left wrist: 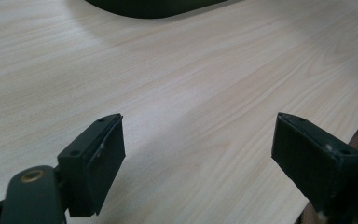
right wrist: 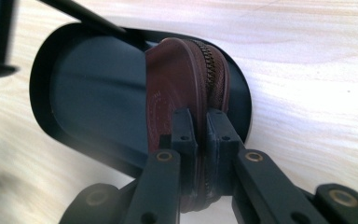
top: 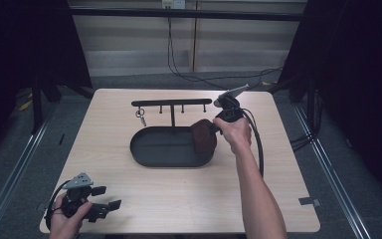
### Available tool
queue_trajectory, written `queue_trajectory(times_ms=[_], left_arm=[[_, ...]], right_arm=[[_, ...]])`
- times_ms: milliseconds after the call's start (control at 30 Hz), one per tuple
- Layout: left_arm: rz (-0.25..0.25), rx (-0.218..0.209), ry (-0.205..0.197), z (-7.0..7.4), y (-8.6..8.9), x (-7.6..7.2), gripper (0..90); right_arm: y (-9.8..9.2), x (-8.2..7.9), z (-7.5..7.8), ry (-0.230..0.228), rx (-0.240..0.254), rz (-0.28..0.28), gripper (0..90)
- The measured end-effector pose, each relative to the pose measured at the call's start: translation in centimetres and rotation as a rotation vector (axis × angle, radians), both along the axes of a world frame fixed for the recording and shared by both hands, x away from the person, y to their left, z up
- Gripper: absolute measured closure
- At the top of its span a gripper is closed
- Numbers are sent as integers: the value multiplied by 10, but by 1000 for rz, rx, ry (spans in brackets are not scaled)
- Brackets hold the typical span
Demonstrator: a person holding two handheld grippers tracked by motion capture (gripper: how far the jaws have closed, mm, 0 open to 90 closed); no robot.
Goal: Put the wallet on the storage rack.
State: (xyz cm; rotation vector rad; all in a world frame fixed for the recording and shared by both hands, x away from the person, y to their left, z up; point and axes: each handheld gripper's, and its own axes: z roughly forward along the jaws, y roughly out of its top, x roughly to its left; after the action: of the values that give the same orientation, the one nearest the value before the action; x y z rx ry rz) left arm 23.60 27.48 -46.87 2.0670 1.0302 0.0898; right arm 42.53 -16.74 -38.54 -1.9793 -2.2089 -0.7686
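Nearest us, our left claw (top: 102,197) rests low at the front left corner of the surface (top: 179,199), its jaws spread wide with nothing between them; in the left gripper view we see bare wood grain between its two pads (left wrist: 103,158). It is well apart from the work, so we expect no trouble from it unless it is dragged off the edge it sits so close to.

Farther in, our right claw (right wrist: 200,140) is clamped tight on a brown zipped pouch (right wrist: 177,93), pinching it by its lower edge. The pouch hangs over the right end of the black oval tray (top: 144,149), partly above the rim.

The grip looks thin to us: the jaws bite only a narrow strip by the zip, so the pouch could twist or slip out. If we let go here, it may land on the rim and tip out onto the wood.

Beyond, the tray's post carries a hook rail (top: 171,102) with a key ring (top: 140,115) hanging from it; a careless lift or swing could knock the rail or the whole light stand.
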Motion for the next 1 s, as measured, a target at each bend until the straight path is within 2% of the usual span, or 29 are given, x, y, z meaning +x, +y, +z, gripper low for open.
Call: queue_trajectory(times_ms=[100, 300, 400, 500, 600, 700, 767, 1000], left_arm=[[-11, 4, 6, 0, -1, 0, 170], [-4, -5, 3, 0, 1, 0, 170], [-6, -2, 3, -1, 0, 0, 170], [-12, 2, 0, 0, 0, -1, 170], [-11, -2, -1, 0, 1, -2, 170], [-14, 0, -1, 0, 0, -1, 170], [-14, 1, 1, 0, -1, -1, 170], [-19, -2, 7, 0, 0, -1, 170]], right_arm=[[-1, 0, -6, 1, 29, -10, 833], [3, 2, -16, 7, 27, -14, 833], [4, 2, -19, 5, 45, -17, 832], [6, 2, -23, -16, 52, -18, 832], [6, 1, -30, -8, 68, -17, 831], [8, 0, -39, 20, 85, -17, 827], [7, 0, -44, 16, 95, -19, 819], [6, 0, -44, -5, 73, -5, 771]])
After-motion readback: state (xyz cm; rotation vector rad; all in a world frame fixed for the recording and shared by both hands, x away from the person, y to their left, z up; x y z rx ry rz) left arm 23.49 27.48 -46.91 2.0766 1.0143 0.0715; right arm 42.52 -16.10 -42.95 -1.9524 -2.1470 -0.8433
